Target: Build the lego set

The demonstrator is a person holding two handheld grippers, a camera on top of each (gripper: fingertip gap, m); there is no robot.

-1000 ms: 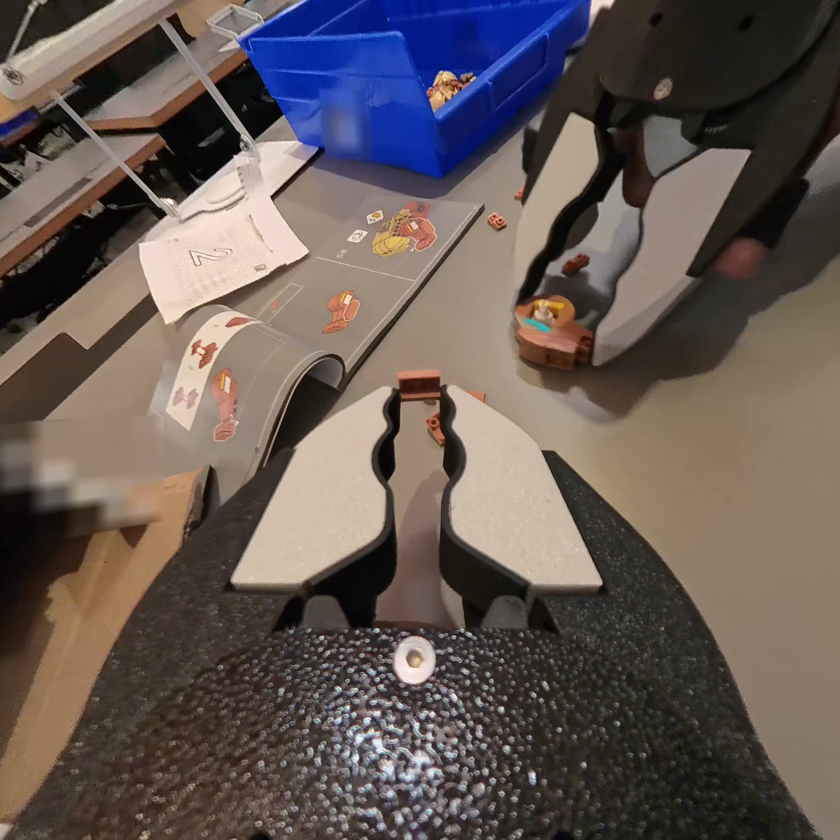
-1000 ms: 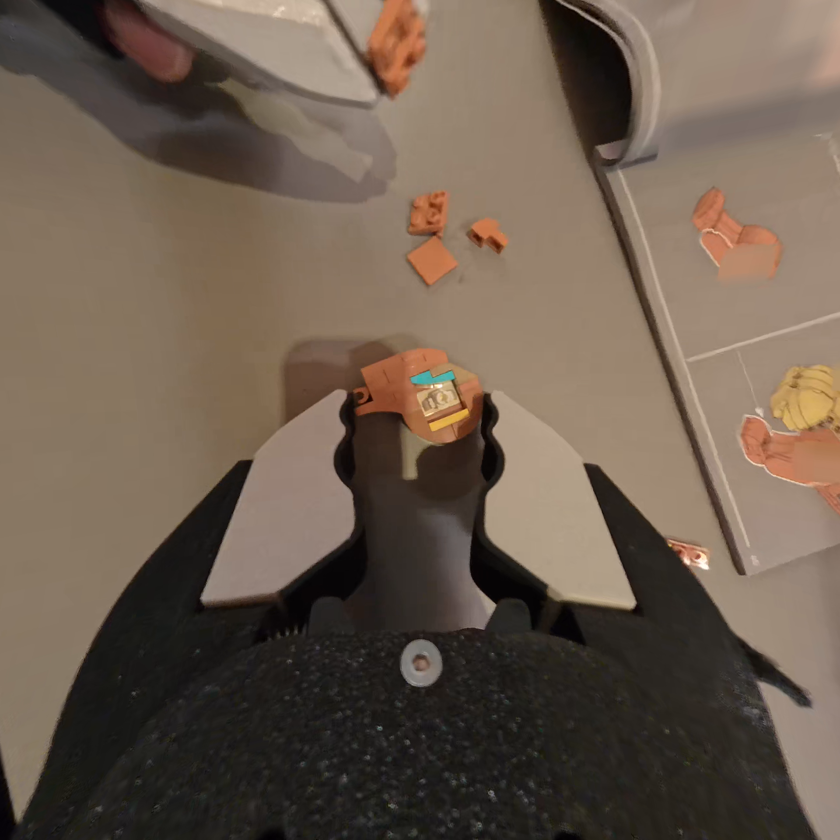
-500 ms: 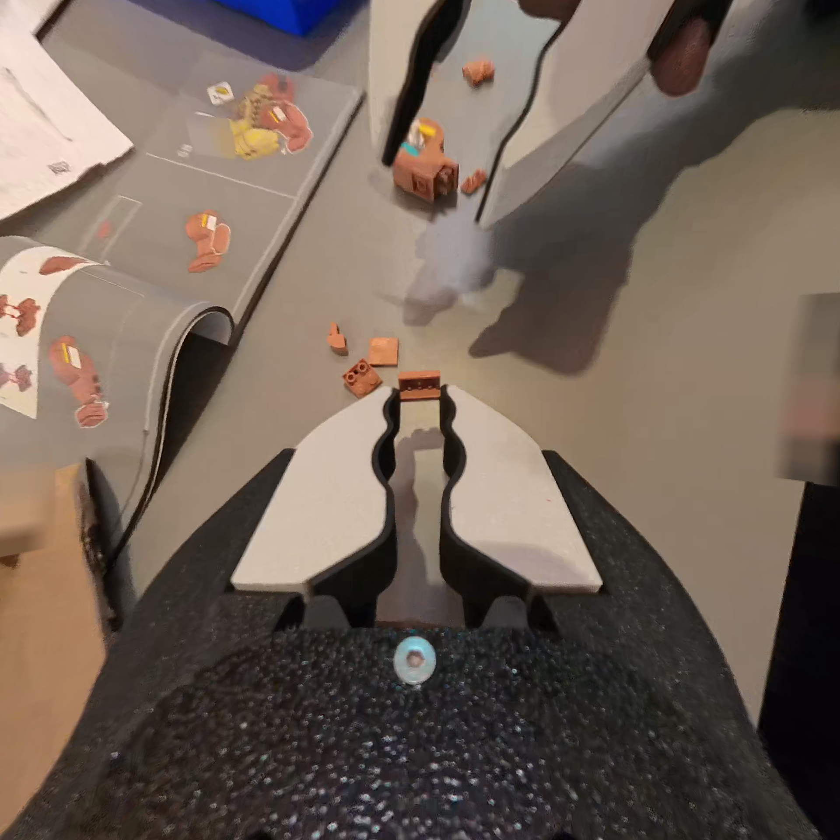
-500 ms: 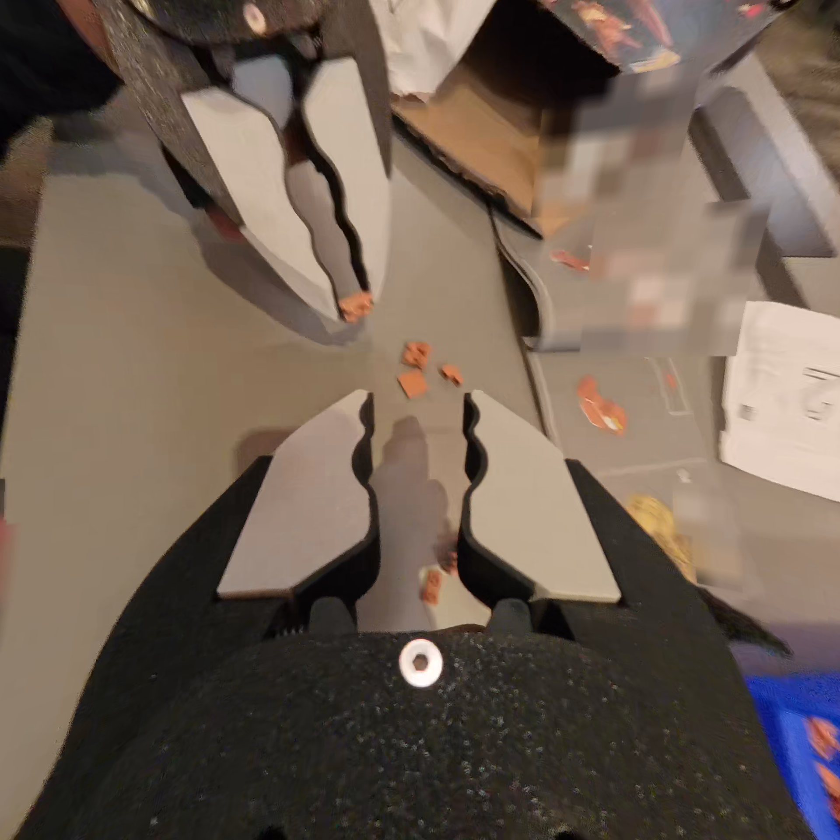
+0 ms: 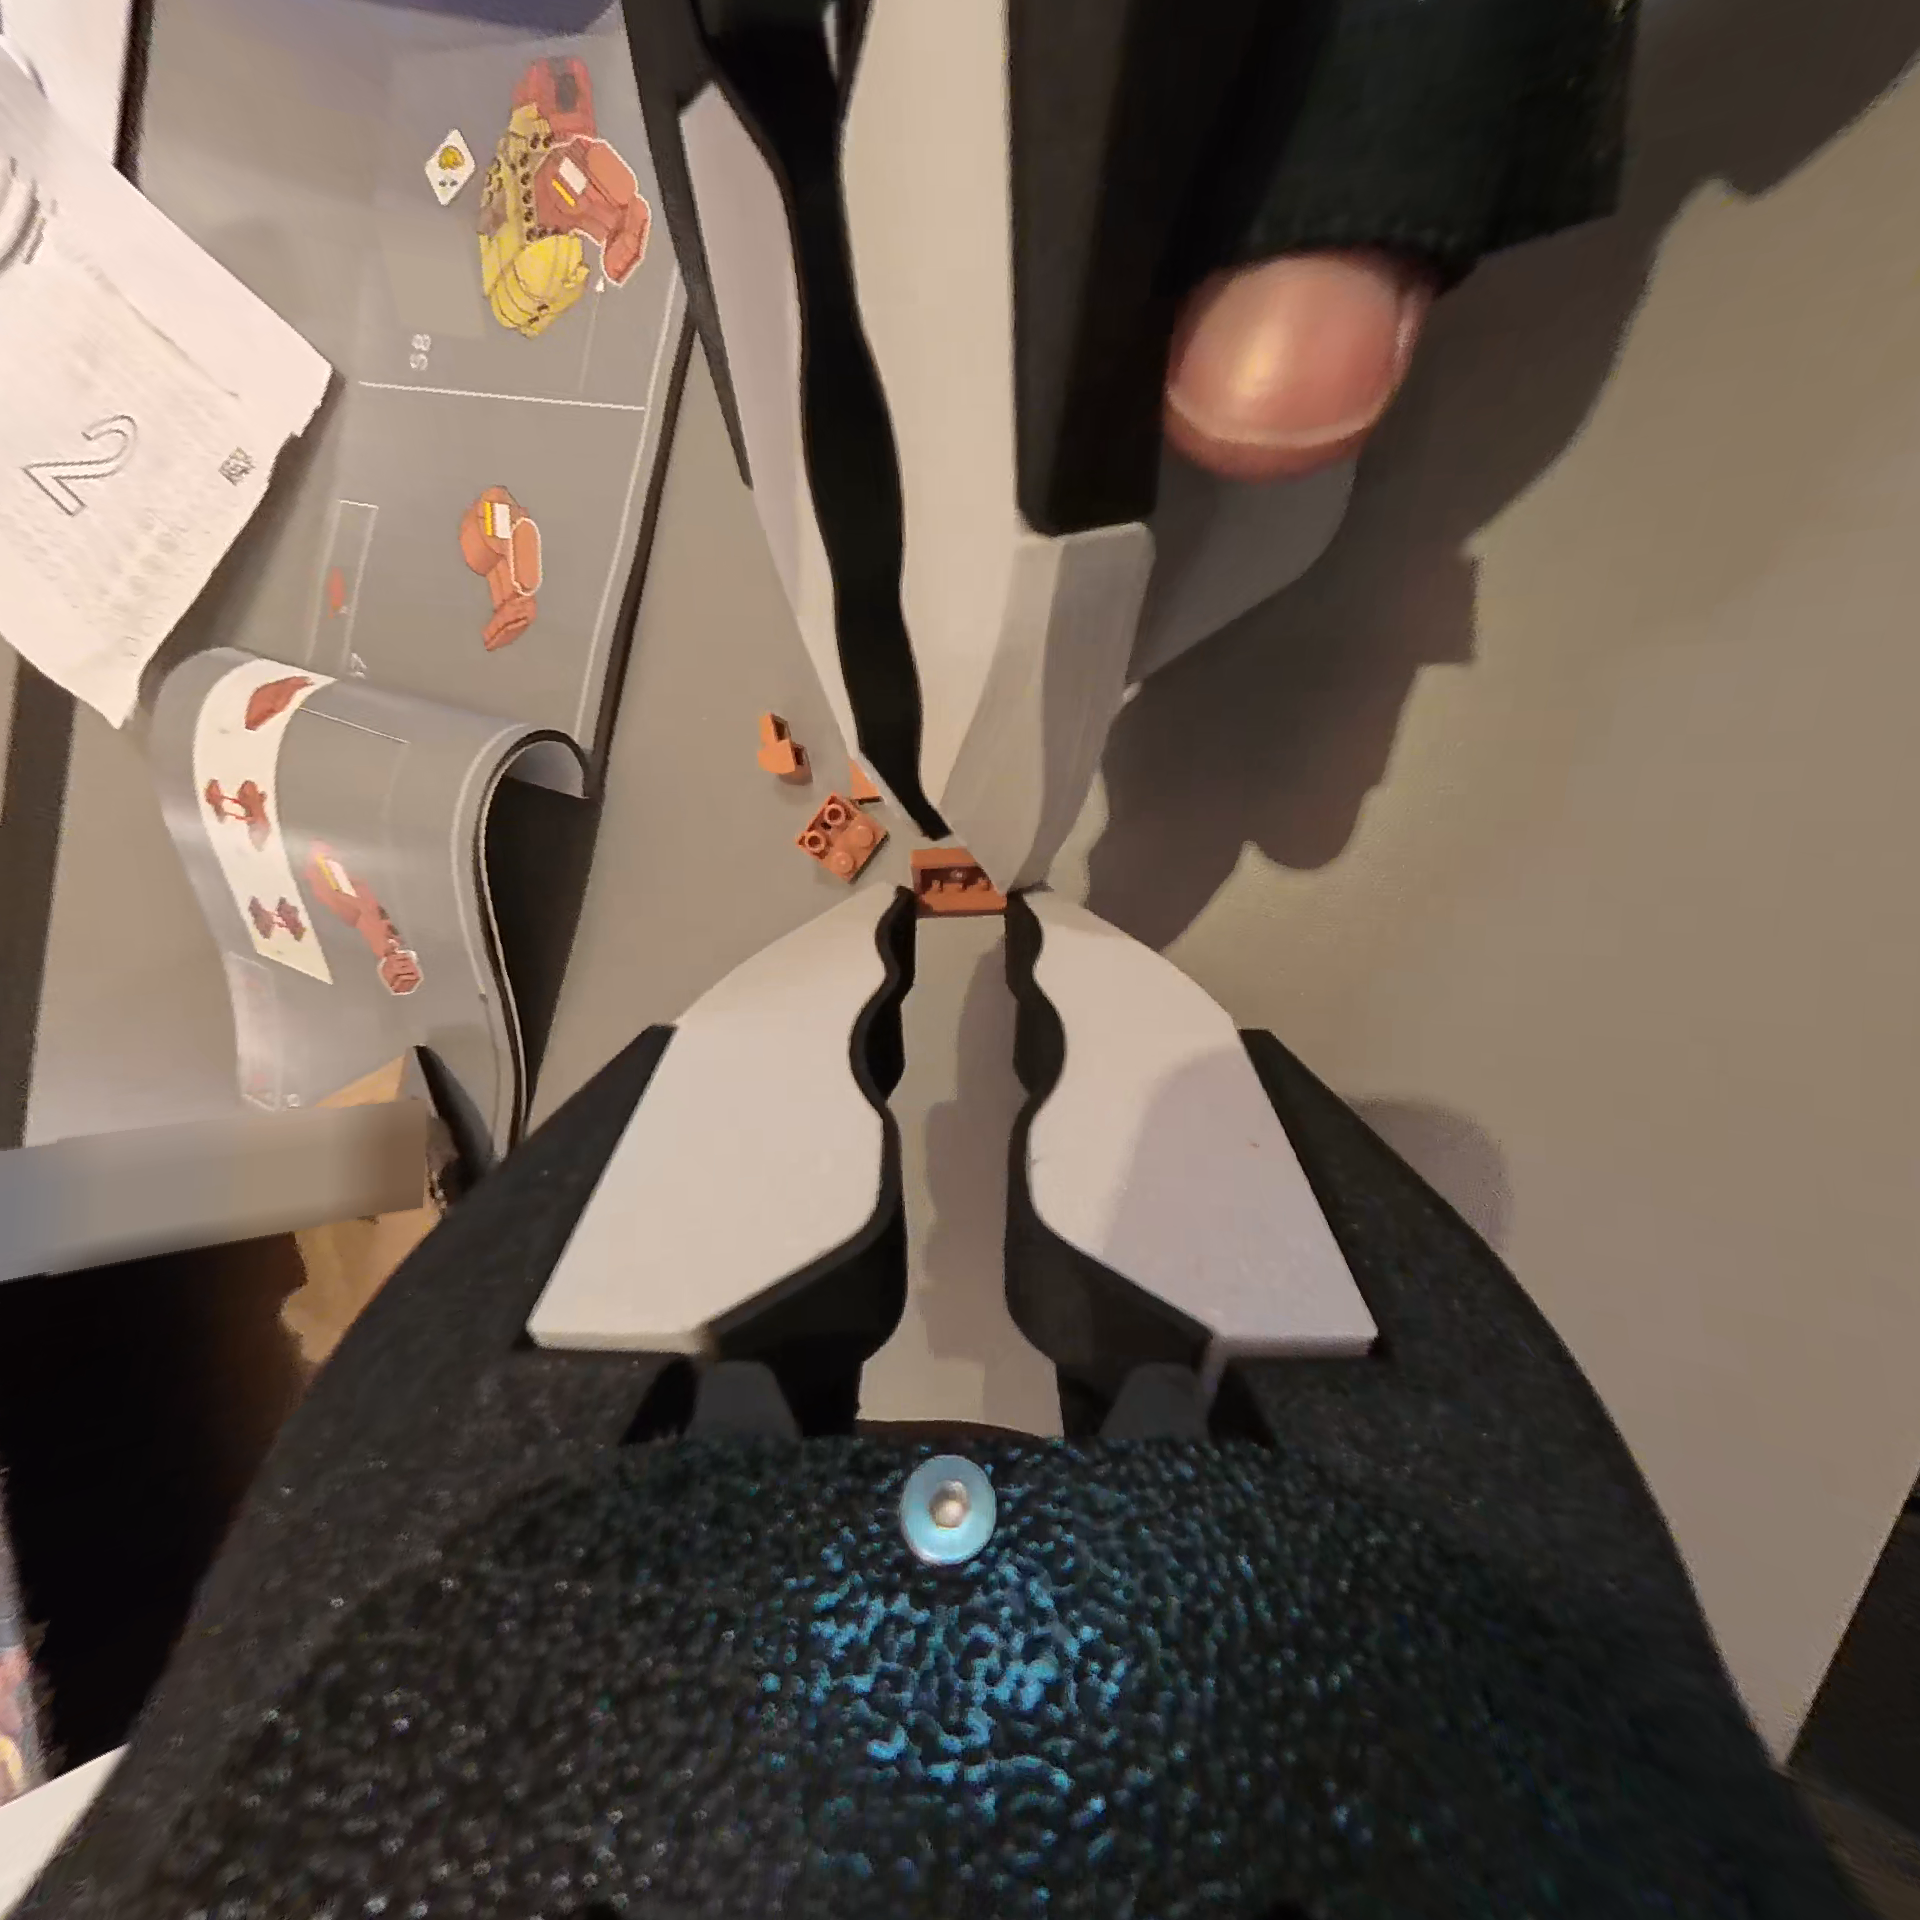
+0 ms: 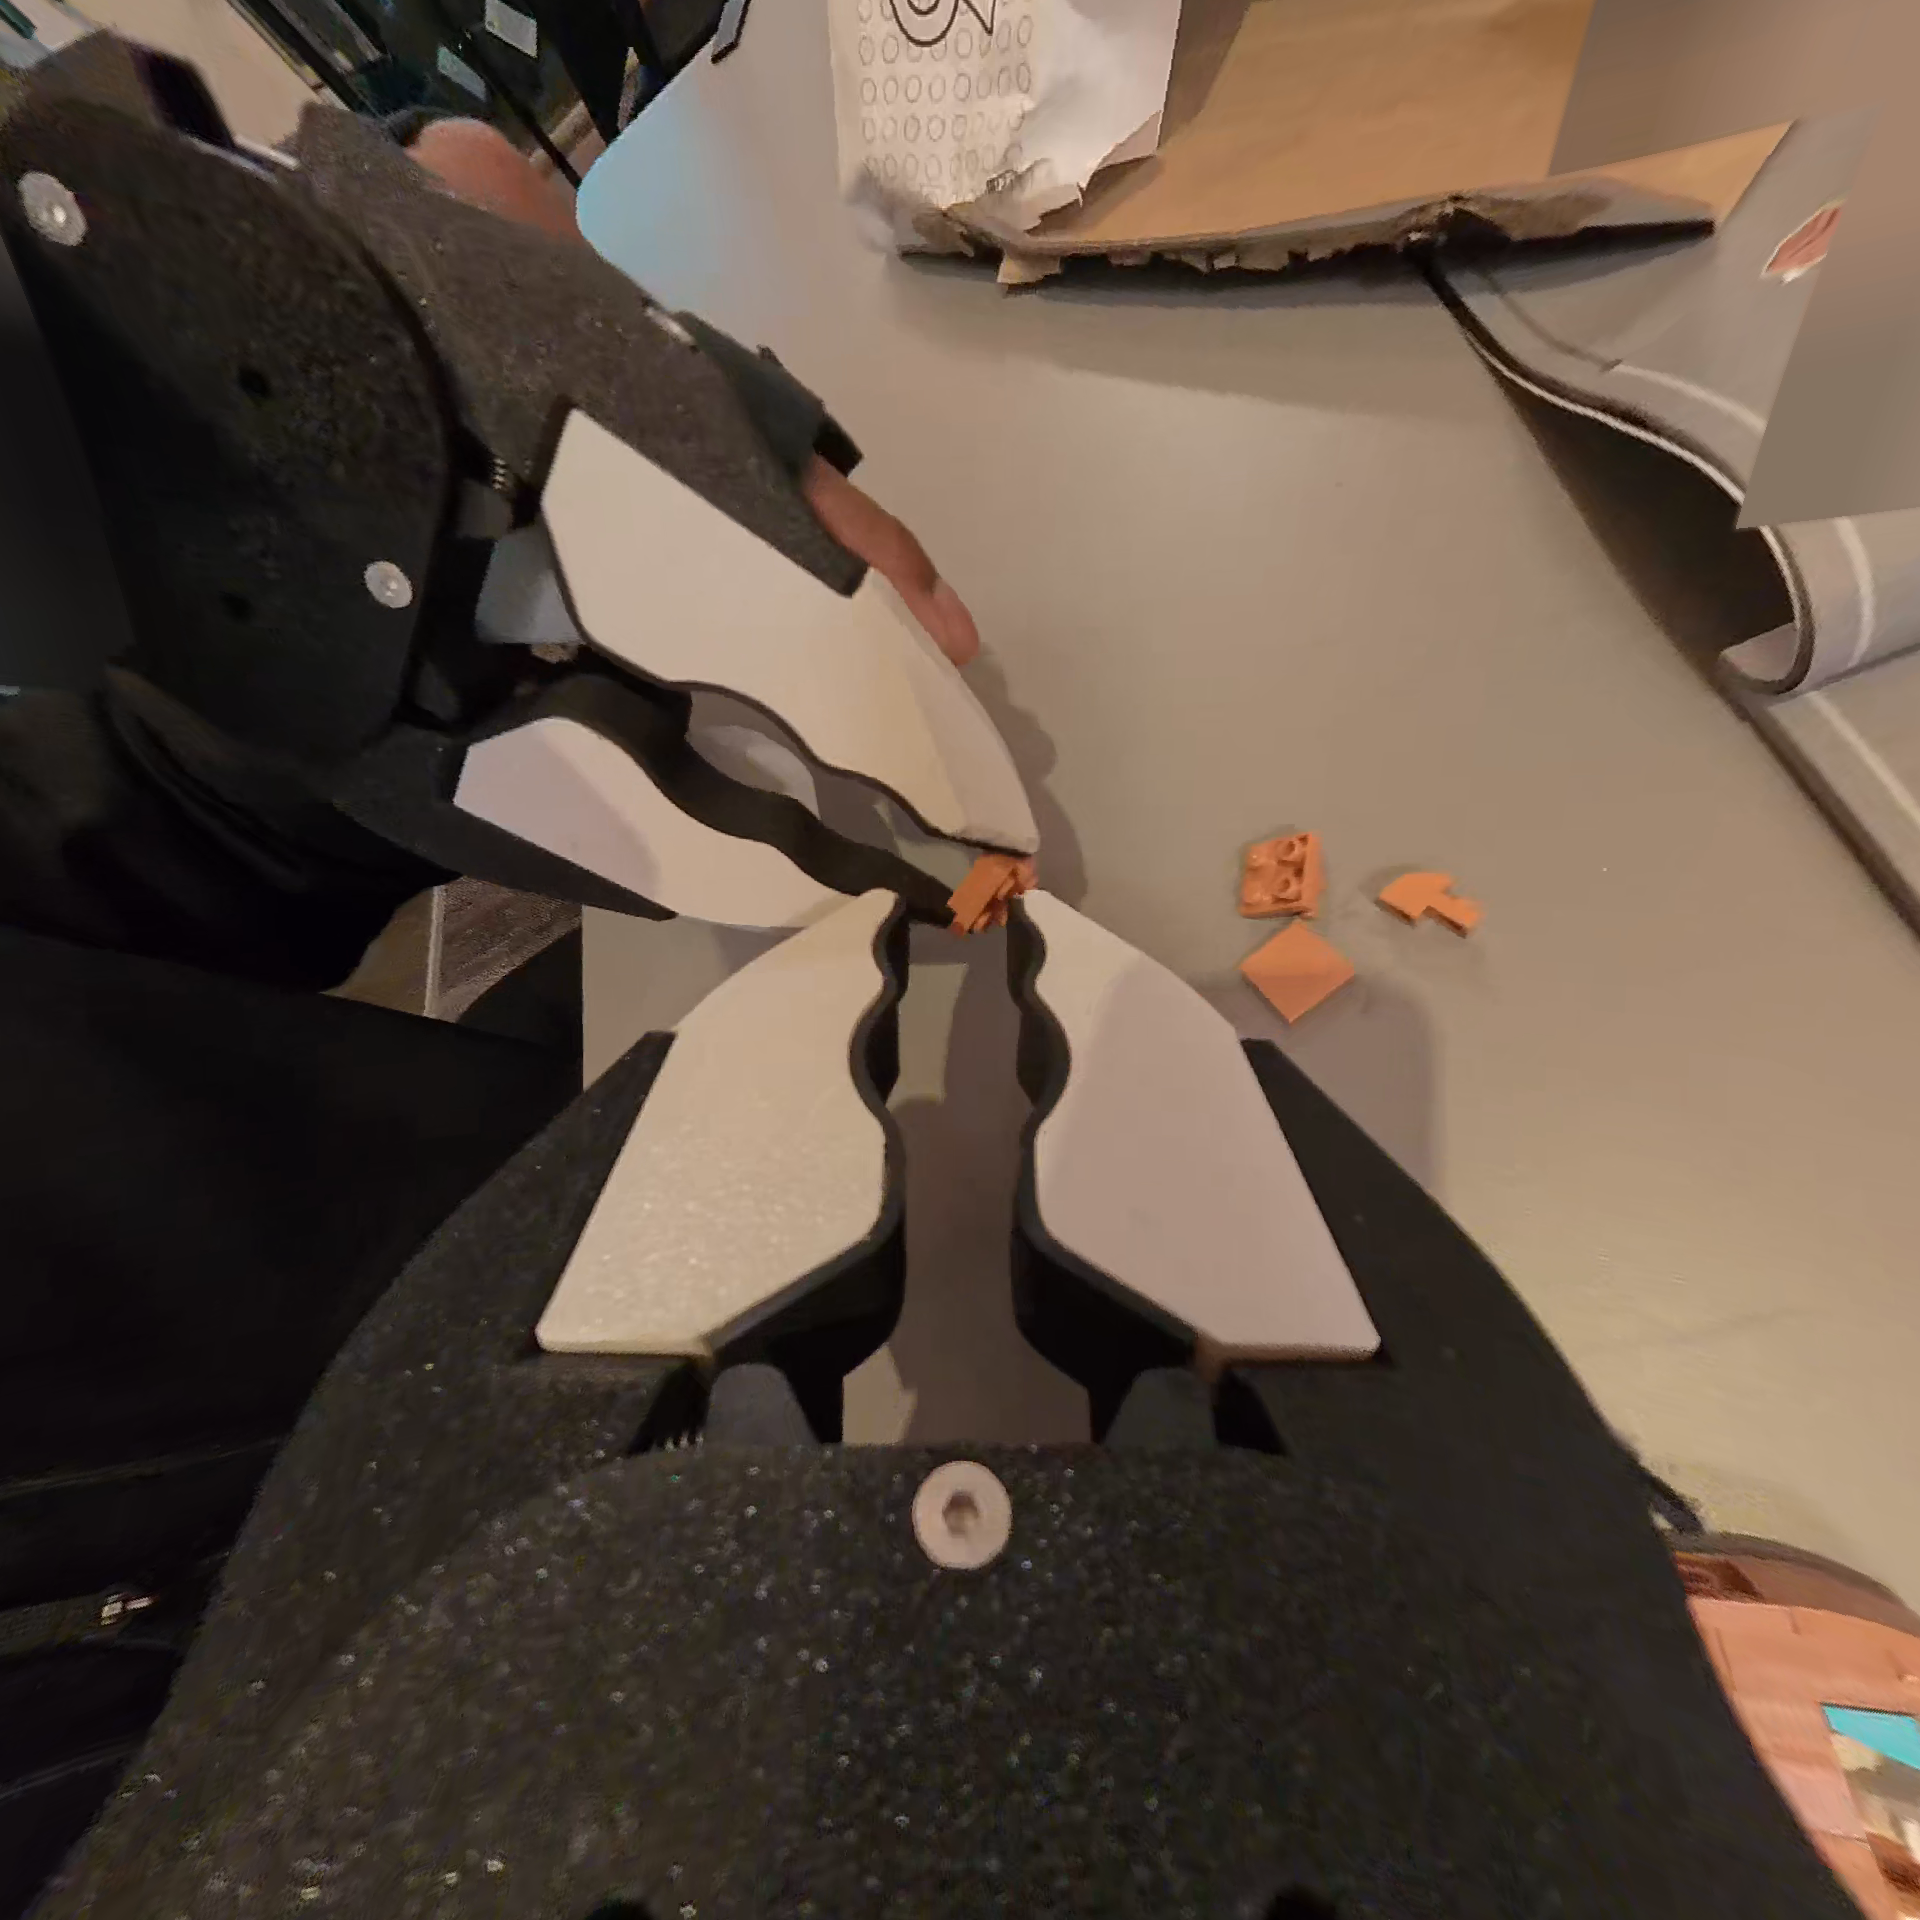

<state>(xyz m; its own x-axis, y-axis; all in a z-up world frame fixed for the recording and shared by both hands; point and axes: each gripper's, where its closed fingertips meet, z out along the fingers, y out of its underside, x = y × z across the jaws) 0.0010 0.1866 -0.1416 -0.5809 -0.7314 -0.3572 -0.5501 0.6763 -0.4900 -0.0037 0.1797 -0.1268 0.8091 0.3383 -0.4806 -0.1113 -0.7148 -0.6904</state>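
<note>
Grey table (image 6: 1351, 520); torn cardboard (image 6: 1351, 125) only in right wrist view.

We see pale grey fingers (image 5: 771, 1132) on speckled black gripper bodies. The small brick (image 5: 957, 882) at centre frame is reddish-brown, like the three loose pieces (image 6: 1294, 912) at right. The surface (image 6: 1299, 540) is plain grey; the booklet (image 5: 499, 436) at upper left is grey with yellow and brown figures.

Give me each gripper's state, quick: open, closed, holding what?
Left gripper: closed on a small brown brick.
Right gripper: jaws narrowed around that same brick; whether its pads press on it cannot be told.
</note>
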